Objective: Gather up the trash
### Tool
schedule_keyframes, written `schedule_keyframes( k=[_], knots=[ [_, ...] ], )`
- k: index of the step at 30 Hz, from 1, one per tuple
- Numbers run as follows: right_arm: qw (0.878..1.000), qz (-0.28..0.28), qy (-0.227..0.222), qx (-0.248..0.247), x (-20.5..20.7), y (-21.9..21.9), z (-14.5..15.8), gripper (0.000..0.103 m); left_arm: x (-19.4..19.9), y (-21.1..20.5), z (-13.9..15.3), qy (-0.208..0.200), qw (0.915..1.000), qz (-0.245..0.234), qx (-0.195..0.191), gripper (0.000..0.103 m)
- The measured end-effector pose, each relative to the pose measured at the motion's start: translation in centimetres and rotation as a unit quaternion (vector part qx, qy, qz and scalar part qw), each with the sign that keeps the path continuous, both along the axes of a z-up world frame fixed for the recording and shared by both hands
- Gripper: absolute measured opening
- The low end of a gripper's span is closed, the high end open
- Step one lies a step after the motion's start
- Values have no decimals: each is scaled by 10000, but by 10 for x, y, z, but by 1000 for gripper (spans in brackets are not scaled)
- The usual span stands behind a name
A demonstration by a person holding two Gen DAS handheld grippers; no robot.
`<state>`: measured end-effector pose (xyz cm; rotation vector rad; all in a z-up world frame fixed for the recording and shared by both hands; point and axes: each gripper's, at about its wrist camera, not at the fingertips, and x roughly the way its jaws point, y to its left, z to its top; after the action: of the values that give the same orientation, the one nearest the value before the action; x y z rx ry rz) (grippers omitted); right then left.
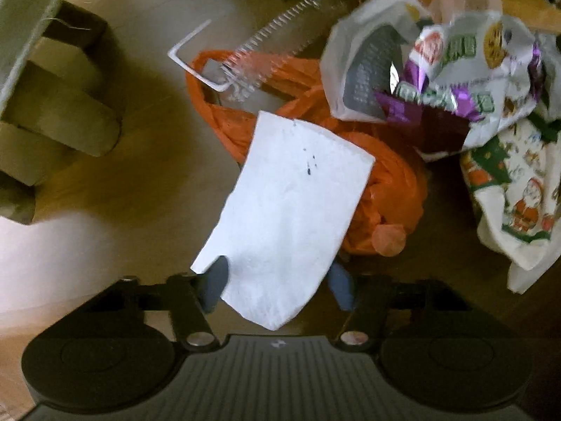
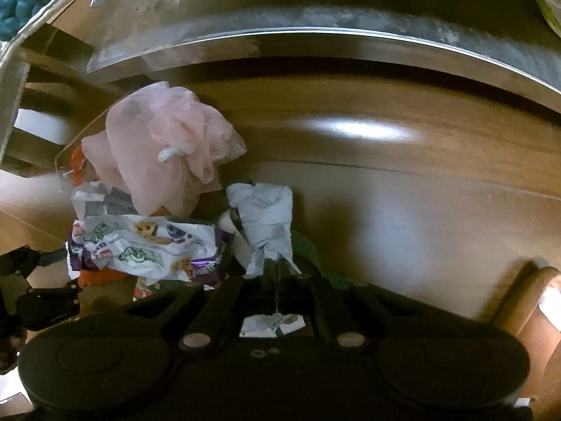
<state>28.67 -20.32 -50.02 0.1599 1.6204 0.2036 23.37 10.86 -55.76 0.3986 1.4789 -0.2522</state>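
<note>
I have a white sheet of paper (image 1: 285, 210) lying loose between the jaws of my left gripper (image 1: 278, 286), which stand partly apart with neither blue pad pressing on it. It rests tilted over an orange plastic bag (image 1: 382, 189) on the floor.

The risk as I see it: the sheet is thin and slanted, so if I close carelessly the pads could meet on its edge only, or push it flat against the bag and catch orange plastic along with it. The blur tells me the view is unsteady, which makes aiming harder.

My right gripper (image 2: 277, 270) has its jaws fully together on a crumpled pale wrapper (image 2: 263, 224). That pinch sits at the wrapper's lower end, so I judge a quick swing could let it slide out.

Around these lies a heap: a snack packet (image 1: 452, 80) printed in green and purple, a cloth with a Santa pattern (image 1: 515, 193), a pink mesh sponge (image 2: 168, 140), and a clear ridged plastic strip (image 1: 277, 38) by a bent white bar (image 1: 196, 59).

Everything sits on a brown wooden floor (image 2: 403, 203) with a bright glare patch. A pale, dusty shelf edge (image 2: 315, 24) curves above, and wooden chair legs (image 1: 66, 115) stand well apart from the sheet.
</note>
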Motion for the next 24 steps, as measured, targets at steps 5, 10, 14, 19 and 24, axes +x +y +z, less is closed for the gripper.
schedule_keyframes(
  k=[5, 10, 14, 19, 24],
  knots=[
    [10000, -9, 4, -8, -1, -1, 0, 1, 1, 5, -5, 112, 9999, 65, -47, 30],
    [10000, -15, -52, -15, -2, -1, 3, 1, 6, 20, 0, 67, 9988, 456, -181, 11],
    [9997, 5, -245, -33, -5, 0, 15, 1, 5, 38, 13, 31, 9945, 967, -394, 7],
    [9987, 37, -493, 79, -9, 1, 44, 1, 7, 60, 39, -49, 9864, 1550, -544, 5],
    [9961, 163, -847, 163, -15, 4, 93, 1, 7, 65, 87, -313, 9809, 1816, -622, 5]
  ],
)
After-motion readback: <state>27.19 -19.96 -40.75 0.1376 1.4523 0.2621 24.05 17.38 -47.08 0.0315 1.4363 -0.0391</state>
